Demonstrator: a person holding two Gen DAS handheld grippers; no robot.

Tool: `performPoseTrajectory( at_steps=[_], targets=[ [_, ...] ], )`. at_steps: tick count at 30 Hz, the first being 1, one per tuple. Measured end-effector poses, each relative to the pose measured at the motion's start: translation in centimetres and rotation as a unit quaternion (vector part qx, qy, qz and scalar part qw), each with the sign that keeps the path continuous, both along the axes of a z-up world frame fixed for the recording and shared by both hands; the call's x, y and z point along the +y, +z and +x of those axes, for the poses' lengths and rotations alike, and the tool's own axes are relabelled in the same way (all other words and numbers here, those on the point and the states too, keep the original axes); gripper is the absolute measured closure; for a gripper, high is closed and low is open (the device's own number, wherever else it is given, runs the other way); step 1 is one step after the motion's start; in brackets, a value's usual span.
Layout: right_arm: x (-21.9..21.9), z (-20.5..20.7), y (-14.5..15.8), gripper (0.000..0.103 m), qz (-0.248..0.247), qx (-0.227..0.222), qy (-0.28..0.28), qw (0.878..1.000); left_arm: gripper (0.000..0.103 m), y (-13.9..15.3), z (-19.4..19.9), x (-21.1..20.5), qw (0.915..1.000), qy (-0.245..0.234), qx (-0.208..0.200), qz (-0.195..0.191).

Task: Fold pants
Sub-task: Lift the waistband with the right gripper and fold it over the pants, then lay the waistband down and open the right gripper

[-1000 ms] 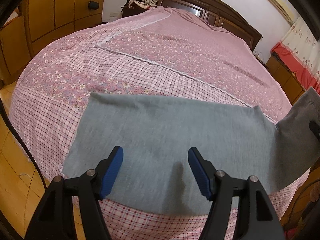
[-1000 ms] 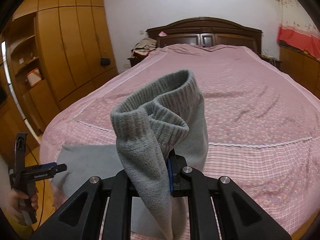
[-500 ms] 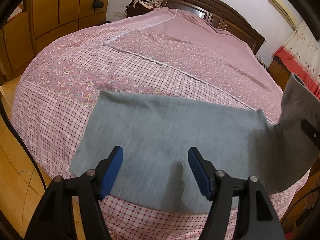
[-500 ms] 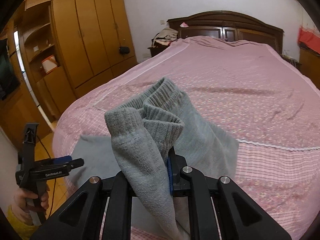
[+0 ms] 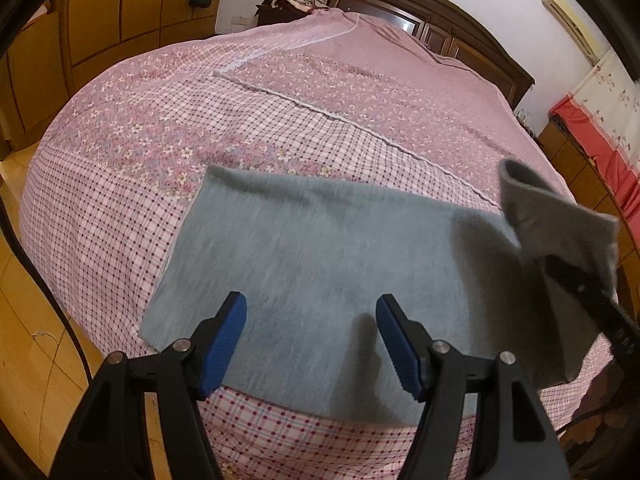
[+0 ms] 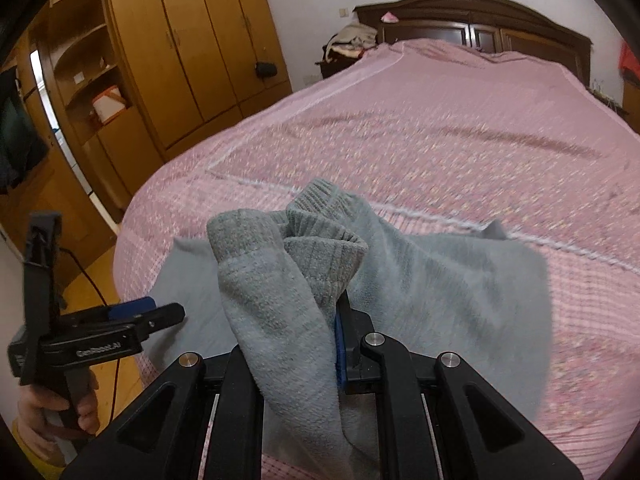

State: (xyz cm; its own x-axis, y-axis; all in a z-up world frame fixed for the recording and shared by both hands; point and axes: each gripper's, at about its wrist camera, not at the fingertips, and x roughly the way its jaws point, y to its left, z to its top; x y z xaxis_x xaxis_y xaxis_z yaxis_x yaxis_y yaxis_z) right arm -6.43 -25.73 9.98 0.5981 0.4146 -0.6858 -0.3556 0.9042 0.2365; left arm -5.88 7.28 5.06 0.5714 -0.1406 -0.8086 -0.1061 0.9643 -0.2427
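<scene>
The grey pants (image 5: pixel 320 264) lie flat near the foot edge of the bed (image 5: pixel 360 92), spread across its pink checked and flowered bedspread (image 5: pixel 120 168). One end of them is lifted off the bed: the ribbed cuffs (image 6: pixel 320 240) stand bunched above the right gripper (image 6: pixel 338 332), whose jaws are clamped tight on the fabric, with the blue pad (image 6: pixel 340 344) pressed against it. From there the cloth hangs down in front of that gripper and drapes back over the flat part. In the left wrist view the same raised end shows at the right as a folded grey flap above the black gripper.

The left gripper (image 5: pixel 311 332) hovers over the near edge of the pants with its blue pads (image 5: pixel 224 340) spread wide and nothing between them; I cannot tell whether it touches the cloth. In the right wrist view a hand (image 6: pixel 44 416) holds this gripper by its handle at the left of the bed.

Beyond the bed stands a dark wooden headboard (image 6: pixel 480 16), with a pile of clothes (image 6: pixel 352 40) beside it. Wooden wardrobes (image 6: pixel 180 40) line the left wall, and the floor (image 5: pixel 32 340) is wood.
</scene>
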Motion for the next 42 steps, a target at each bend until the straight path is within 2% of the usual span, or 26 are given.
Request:
performPoseTrajectory(
  at_steps=[3,6,9,11,13,17,24,29,34,37,42],
  targets=[
    [1.0,0.6,-1.8,0.087,-0.008,0.03,0.003,0.999,0.032,-0.2,0.0,0.0,1.0,0.0,0.002,-0.001],
    [1.3,0.7,-2.7,0.083,-0.016,0.04,0.003,0.999,0.032,-0.2,0.1,0.0,1.0,-0.001,0.003,0.001],
    [1.3,0.3,-2.8,0.069,-0.012,0.04,0.012,0.999,0.032,-0.2,0.1,-0.1,1.0,-0.003,0.003,0.001],
    [1.4,-0.1,-2.6,0.048,-0.003,0.041,0.023,0.999,0.032,-0.1,0.1,-0.2,1.0,-0.003,0.003,0.002],
    [1.7,-0.6,-2.4,0.043,0.004,0.043,0.038,0.998,0.032,-0.1,0.1,-0.4,1.0,-0.006,0.003,0.003],
    [1.8,-2.2,-1.9,0.043,0.01,0.04,0.059,0.997,0.032,0.3,0.1,-1.0,0.9999,-0.015,0.0,0.006],
    [-0.9,-4.4,0.2,0.043,0.032,0.02,0.056,0.998,0.032,1.1,0.0,-2.3,0.9995,-0.03,-0.006,0.003],
    [-3.8,-5.1,0.0,0.043,0.01,0.003,0.006,1.0,0.032,1.6,0.0,-3.7,0.9984,-0.051,-0.007,-0.024],
    [-7.1,-4.9,-1.5,0.043,-0.006,0.015,-0.06,0.998,0.032,2.9,0.3,-5.7,0.9949,-0.082,-0.011,-0.058],
    [-8.8,-4.9,-2.4,0.043,0.006,0.028,-0.08,0.996,0.032,3.5,0.7,-7.2,0.9929,-0.095,-0.011,-0.071],
    [-9.9,-5.6,-2.9,0.043,0.015,0.025,-0.082,0.996,0.032,3.8,1.1,-10.0,0.9923,-0.111,-0.001,-0.055]
  ],
)
